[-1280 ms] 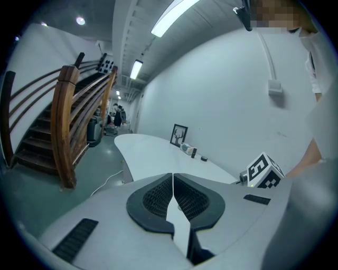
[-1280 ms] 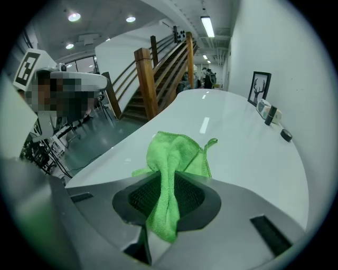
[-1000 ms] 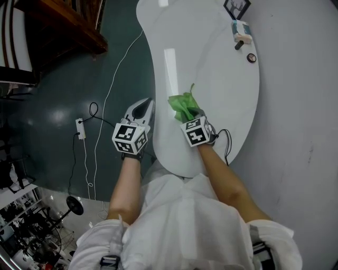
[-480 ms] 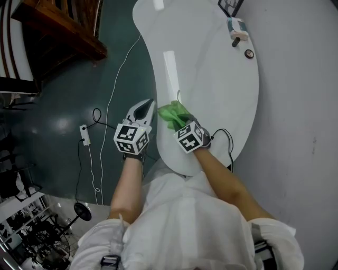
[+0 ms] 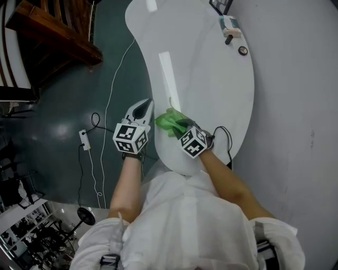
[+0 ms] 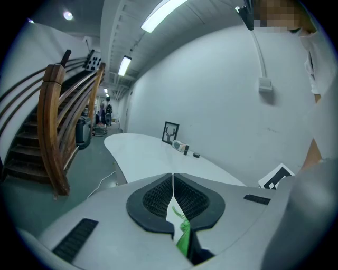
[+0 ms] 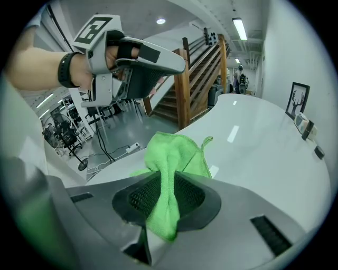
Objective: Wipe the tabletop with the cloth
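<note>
At the tabletop [image 5: 211,79] edge, right gripper [image 5: 183,128] clamps the cloth [image 5: 169,121].
Left gripper [image 5: 143,105] closed, empty, alongside; picture frame [image 5: 220,5] far back.

Green cloth [image 7: 174,153] pinched in right tool [image 7: 168,196] — white tabletop [image 7: 253,153] beneath

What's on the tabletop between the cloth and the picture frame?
Nothing. The head view shows bare tabletop between cloth and picture frame, with only a light reflection.

Fuzzy green cloth [image 5: 170,122] on glossy smooth white tabletop [image 5: 211,79]
</note>
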A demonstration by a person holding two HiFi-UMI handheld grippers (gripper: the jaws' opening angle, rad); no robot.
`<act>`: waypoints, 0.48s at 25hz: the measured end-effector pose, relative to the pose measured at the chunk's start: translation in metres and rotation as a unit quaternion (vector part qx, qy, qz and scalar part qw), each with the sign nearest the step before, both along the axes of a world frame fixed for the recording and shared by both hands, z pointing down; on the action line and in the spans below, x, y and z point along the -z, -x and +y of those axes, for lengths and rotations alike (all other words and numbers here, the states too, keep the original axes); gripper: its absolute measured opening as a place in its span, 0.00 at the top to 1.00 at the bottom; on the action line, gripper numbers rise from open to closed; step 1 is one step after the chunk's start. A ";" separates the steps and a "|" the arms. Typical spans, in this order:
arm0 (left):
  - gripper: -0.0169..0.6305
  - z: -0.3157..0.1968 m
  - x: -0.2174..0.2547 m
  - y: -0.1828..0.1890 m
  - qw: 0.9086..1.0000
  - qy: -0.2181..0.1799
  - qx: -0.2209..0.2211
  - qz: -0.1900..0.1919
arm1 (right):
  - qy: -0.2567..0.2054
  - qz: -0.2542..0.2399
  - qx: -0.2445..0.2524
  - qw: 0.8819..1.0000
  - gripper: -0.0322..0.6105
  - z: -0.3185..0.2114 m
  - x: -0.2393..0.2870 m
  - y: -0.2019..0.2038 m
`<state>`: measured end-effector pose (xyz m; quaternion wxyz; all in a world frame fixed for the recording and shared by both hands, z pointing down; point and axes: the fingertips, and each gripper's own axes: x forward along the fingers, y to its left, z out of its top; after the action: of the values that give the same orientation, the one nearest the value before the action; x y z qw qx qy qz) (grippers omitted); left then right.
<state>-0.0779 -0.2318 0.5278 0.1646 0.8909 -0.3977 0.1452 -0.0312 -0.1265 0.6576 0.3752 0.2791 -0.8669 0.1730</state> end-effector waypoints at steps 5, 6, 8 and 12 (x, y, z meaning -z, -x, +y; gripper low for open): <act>0.95 -0.001 -0.001 -0.008 1.000 0.000 -0.009 0.000 | -0.005 -0.001 -0.030 1.000 0.84 0.002 0.000 -0.027; 0.95 -0.001 -0.001 -0.009 1.000 0.000 -0.010 0.000 | -0.006 0.000 -0.038 0.999 0.84 0.002 0.000 -0.033; 0.95 -0.001 -0.001 -0.012 1.000 0.001 -0.013 0.001 | -0.007 0.001 -0.057 0.998 0.84 0.002 -0.001 -0.047; 0.95 -0.001 -0.001 -0.017 1.000 0.001 -0.018 0.001 | -0.008 0.003 -0.105 0.994 0.84 -0.001 -0.001 -0.081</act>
<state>-0.0607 -0.2327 0.5292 0.1634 0.8978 -0.3816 0.1474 0.0501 -0.1275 0.6584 0.3556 0.3720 -0.8329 0.2035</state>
